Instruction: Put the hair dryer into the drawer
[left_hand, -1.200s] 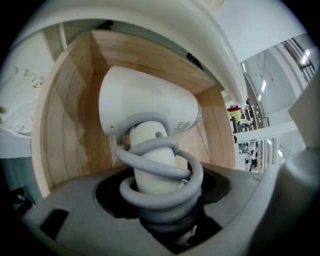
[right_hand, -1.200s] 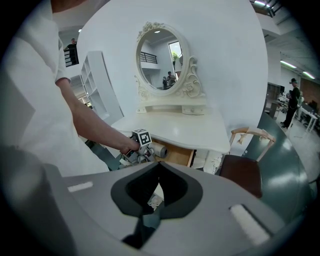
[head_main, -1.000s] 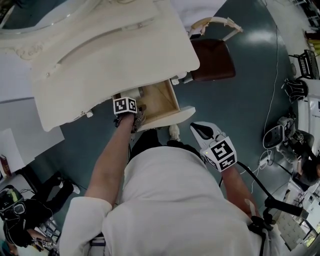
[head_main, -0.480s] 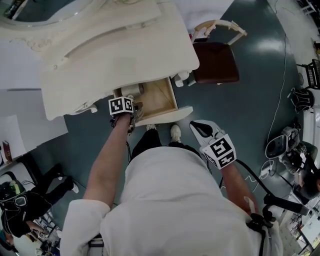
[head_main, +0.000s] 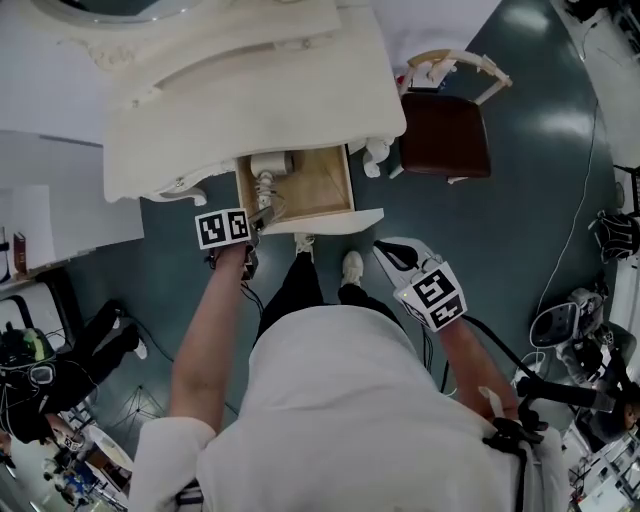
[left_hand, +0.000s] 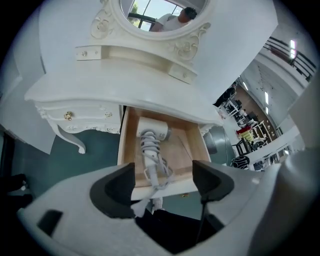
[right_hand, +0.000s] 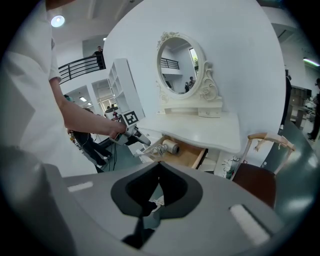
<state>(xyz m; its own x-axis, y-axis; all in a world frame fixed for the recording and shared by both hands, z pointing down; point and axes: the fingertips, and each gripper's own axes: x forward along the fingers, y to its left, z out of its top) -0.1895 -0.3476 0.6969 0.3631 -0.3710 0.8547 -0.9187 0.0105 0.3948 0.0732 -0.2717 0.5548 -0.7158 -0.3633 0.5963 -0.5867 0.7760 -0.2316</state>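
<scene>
Left gripper view is showing dryer (left_hand: 150, 136) lying in drawer (left_hand: 124, 146), cord (left_hand: 161, 172) overhanging; left gripper (left_hand: 164, 181) is closing on nothing; right gripper (right_hand: 157, 175) is clenched, empty; cord probably needs tucking before shutting.

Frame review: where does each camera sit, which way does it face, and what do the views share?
Head view: on the head, facing steeply down at the dressing table; torso, arms, left tongs, right tongs show.
Left gripper view: on the left tongs, facing down at the hair dryer in the drawer; jaws closing, nothing between them.
Right gripper view: on the right tongs, facing the mirror; shut jaws, left arm show.
All share the open drawer.
</scene>
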